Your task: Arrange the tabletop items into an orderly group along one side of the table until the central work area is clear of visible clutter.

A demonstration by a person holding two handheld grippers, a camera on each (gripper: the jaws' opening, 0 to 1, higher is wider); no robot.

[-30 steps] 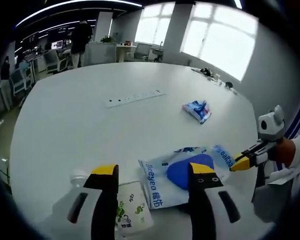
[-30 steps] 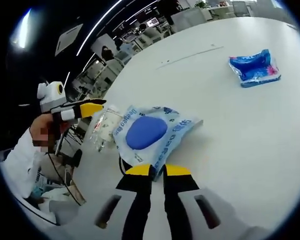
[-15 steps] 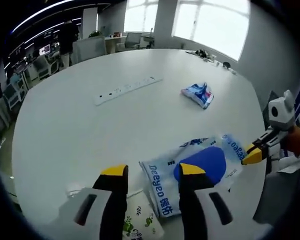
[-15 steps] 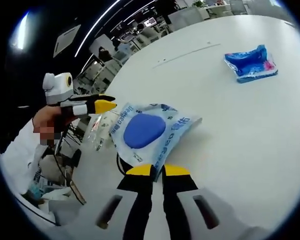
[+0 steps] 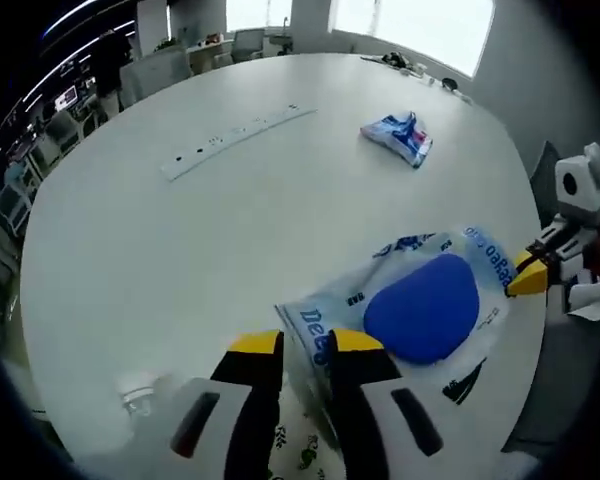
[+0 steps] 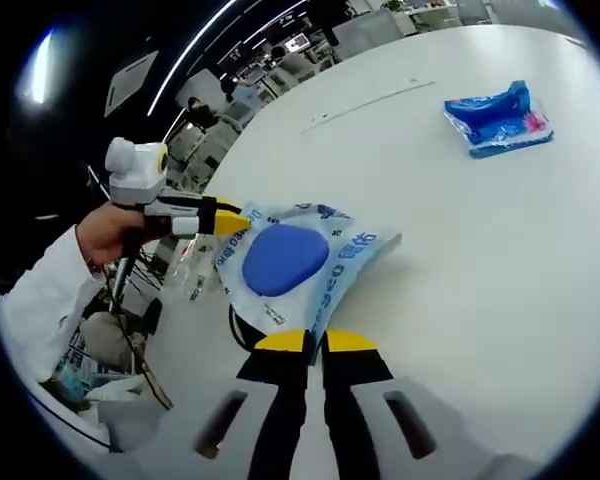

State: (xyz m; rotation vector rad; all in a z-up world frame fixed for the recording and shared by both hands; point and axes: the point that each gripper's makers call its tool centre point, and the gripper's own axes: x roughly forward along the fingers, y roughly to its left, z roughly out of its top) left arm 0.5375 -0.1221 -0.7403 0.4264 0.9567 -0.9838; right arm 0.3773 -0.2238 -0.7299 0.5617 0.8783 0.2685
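A white wipes packet [image 5: 420,305] with a round blue lid and blue lettering lies at the table's edge. Its near corner sits between the narrowed jaws of my left gripper [image 5: 305,345], which is shut on it. My right gripper [image 5: 528,278] grips the opposite corner, coming in from the right. In the right gripper view the wipes packet [image 6: 290,262] reaches from my right gripper [image 6: 317,342], shut on its near corner, across to my left gripper [image 6: 232,222] at its far left corner. A person's hand holds that left gripper.
A small blue packet [image 5: 400,135] [image 6: 497,115] lies farther out on the round white table [image 5: 180,250], with a white power strip [image 5: 235,135] [image 6: 370,100] beyond. A white pouch with green print [image 5: 290,450] and a clear plastic item [image 6: 195,270] lie beside the wipes packet at the edge.
My left gripper moved forward to the wipes packet's corner and its jaws narrowed onto it. My right gripper has kept its hold on the opposite corner.
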